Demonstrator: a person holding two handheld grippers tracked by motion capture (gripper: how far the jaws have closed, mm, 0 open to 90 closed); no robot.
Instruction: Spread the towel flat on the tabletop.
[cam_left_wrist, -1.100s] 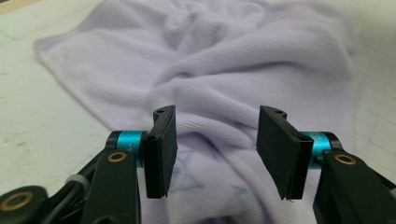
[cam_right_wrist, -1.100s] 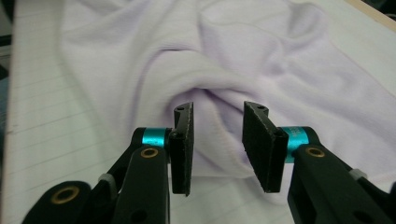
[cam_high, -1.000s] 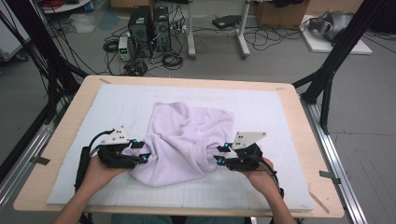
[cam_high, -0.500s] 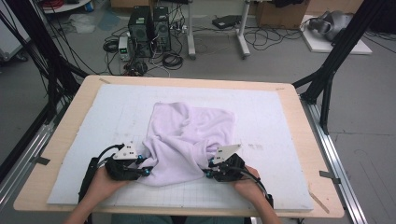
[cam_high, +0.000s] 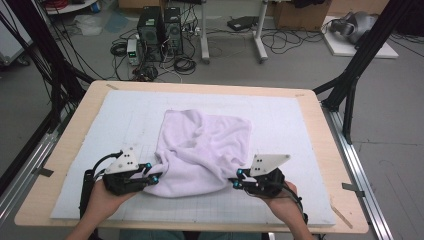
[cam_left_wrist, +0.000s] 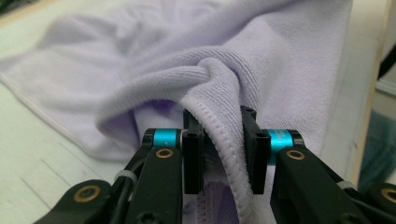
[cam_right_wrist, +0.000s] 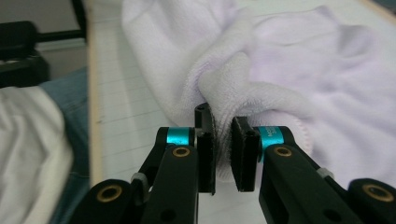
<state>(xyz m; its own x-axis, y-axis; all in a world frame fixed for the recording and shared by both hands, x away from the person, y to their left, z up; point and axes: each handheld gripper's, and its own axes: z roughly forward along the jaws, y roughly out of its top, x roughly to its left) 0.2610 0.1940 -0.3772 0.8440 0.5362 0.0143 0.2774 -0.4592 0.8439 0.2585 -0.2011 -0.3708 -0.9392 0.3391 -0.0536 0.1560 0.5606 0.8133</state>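
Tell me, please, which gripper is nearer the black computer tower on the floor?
Left. The left gripper is below the tower, on the towel's near-left corner; the right gripper holds the near-right corner.

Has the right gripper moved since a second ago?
Yes. The right gripper, shut on the towel, has pulled outward toward the table's right edge, stretching the hem.

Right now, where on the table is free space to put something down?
Bare mat lies left of the lavender towel, also right of it and along the far edge. The near edge is crowded: left gripper and right gripper pinch the towel's corners.
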